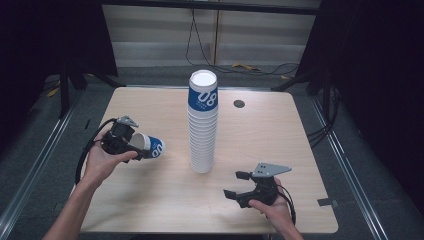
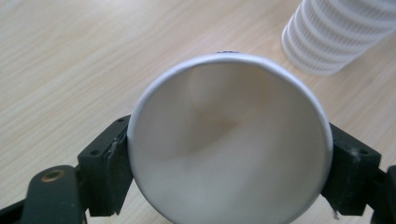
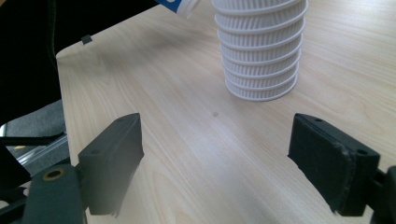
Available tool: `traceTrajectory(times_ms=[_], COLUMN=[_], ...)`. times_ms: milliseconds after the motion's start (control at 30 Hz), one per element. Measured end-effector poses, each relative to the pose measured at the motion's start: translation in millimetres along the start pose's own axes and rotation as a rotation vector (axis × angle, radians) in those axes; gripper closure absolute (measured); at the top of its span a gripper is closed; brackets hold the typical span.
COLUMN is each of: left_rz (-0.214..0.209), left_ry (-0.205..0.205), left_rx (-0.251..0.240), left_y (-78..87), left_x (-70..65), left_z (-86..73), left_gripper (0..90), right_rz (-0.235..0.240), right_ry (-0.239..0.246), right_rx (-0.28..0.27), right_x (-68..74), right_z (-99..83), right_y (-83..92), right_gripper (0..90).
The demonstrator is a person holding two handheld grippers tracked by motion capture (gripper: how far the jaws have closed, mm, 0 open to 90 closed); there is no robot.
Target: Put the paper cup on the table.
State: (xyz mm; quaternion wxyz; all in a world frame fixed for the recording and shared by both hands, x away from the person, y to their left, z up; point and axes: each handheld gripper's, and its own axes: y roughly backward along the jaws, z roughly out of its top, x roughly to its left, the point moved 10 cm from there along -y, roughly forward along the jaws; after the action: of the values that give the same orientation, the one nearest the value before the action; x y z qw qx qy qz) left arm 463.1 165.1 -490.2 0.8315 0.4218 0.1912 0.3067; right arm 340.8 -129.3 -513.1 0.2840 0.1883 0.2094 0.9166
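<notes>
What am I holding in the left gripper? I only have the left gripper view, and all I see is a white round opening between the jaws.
Observer: It's a single paper cup, white with a blue printed band, lying sideways in the left gripper, base toward the stack.
Operator: Those ribbed white rings at my top right, how tall is that thing?
Observer: That's a stack of paper cups, upside down and standing tall mid-table; its top cup carries the same blue band.
Operator: Where's my other gripper?
Observer: The right gripper is near the table's front edge, right of the stack, jaws open, nothing between them.
</notes>
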Motion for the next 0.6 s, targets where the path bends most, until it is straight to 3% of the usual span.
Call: traceTrajectory(times_ms=[167, 300, 367, 400, 533, 567, 600], left_rz=[0.014, 0.024, 0.031, 0.055, 0.071, 0.078, 0.078], left_ry=[0.022, 0.047, 0.049, 0.042, 0.041, 0.029, 0.029], left_rx=[0.055, 0.07, 0.089, 0.111, 0.127, 0.173, 0.173], left_y=[-3.0, -3.1, -4.0, -5.4, -4.2, -4.6, -4.6], left_x=[7.1, 12.8, 15.9, 19.9, 22.2, 23.3, 23.3], left_z=[-3.3, -3.6, -4.7, -6.0, -5.4, -8.5, -8.5], left_gripper=[17.7, 17.5, 17.4, 17.3, 17.1, 17.0, 16.9], right_rz=[0.004, 0.003, 0.003, 0.003, 0.004, 0.002, 0.002], right_ry=[0.005, 0.006, 0.009, 0.007, 0.01, 0.007, 0.007], right_rx=[0.006, 0.004, 0.003, 0.005, 0.007, 0.01, 0.01], right_x=[1.8, 2.7, 2.8, 3.1, 3.0, 3.2, 3.2], right_z=[-0.6, -0.4, -0.1, -0.1, -0.5, -0.8, -0.8], right_y=[-1.8, -1.0, -0.8, -0.8, -1.5, -1.6, -1.6], right_gripper=[17.7, 17.7, 17.7, 17.7, 17.7, 17.7, 17.7])
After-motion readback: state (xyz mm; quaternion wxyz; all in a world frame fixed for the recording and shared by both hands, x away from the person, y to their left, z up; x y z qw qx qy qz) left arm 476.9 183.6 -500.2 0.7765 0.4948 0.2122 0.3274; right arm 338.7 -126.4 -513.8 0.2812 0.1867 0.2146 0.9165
